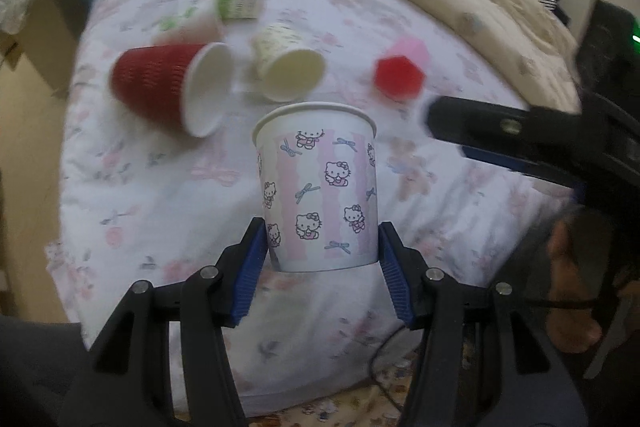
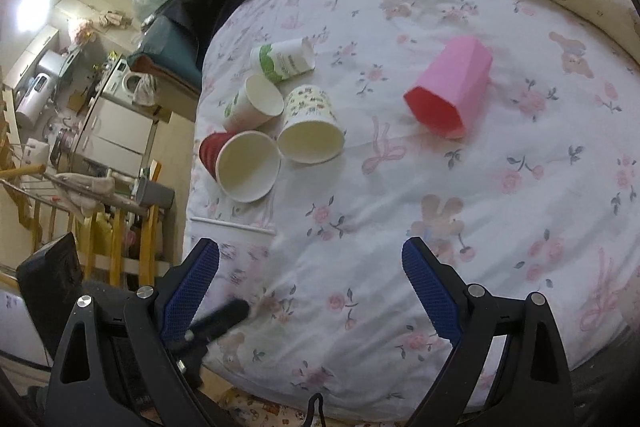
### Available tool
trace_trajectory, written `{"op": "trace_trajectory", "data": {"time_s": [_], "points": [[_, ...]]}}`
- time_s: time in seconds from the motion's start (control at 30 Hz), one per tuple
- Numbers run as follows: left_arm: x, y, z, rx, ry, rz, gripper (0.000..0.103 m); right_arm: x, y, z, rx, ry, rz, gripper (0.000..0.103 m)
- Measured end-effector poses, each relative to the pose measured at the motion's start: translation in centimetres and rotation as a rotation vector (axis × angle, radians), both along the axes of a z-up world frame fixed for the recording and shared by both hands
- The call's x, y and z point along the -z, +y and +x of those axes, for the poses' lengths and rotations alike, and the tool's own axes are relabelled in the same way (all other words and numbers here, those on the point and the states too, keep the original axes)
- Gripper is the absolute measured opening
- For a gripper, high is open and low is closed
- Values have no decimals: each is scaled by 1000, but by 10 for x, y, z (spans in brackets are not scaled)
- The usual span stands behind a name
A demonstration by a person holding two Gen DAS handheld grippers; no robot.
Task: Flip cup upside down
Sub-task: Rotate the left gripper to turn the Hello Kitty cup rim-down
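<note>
Hello Kitty cup (image 1: 318, 187) sits dead centre in the left wrist view, pinched near its base between our left gripper's (image 1: 322, 251) blue fingers (image 1: 254, 259). Rim is at 12 o'clock, base at 6, so the long axis runs straight away from the fingers and the mouth points away from us. It looks lifted off the bed (image 1: 160, 195), though we can't tell how far. The flip looks not yet done: we judge it needs a wrist roll that brings the rim down.

Around it in that view: red ribbed cup (image 1: 154, 87) on its side at 10 o'clock, a cream cup (image 1: 290, 67) at 12, pink cup (image 1: 402, 71) at 1. The right gripper's dark finger (image 1: 500, 131) pokes in from 3 o'clock, near the held cup but apart from it. Open sheet lies at 8 and 4 o'clock, which looks like the clearest room for setting down.

Right wrist view: right gripper (image 2: 310, 287) fingers (image 2: 428, 291) spread wide, nothing between them. The held cup's rim shows only as a blurred edge at 9 o'clock, beside the left finger. Loose cups cluster at 11 o'clock, pink cup (image 2: 452, 91) at 1. Bed edge runs along 9 o'clock, with a drop to the floor beyond; bare sheet from 3 to 5.

Left gripper owns the move; the right is nearby but idle.
</note>
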State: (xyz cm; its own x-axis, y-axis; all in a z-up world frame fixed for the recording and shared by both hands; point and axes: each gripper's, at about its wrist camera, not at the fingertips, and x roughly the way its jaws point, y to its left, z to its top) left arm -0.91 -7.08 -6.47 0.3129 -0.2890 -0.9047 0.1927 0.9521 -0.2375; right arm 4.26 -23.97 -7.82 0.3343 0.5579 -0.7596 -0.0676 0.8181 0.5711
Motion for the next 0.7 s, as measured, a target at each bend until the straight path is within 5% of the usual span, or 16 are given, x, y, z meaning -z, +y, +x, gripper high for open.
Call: {"op": "trace_trajectory", "data": {"time_s": [0.23,0.7], "points": [[-8,-14,-8,76,-21,-27,51,5,2,1,-13,20,4,95],[-25,-11,-9,76,-106,-45,51,23,-9,4,39,106,-61,95]]}}
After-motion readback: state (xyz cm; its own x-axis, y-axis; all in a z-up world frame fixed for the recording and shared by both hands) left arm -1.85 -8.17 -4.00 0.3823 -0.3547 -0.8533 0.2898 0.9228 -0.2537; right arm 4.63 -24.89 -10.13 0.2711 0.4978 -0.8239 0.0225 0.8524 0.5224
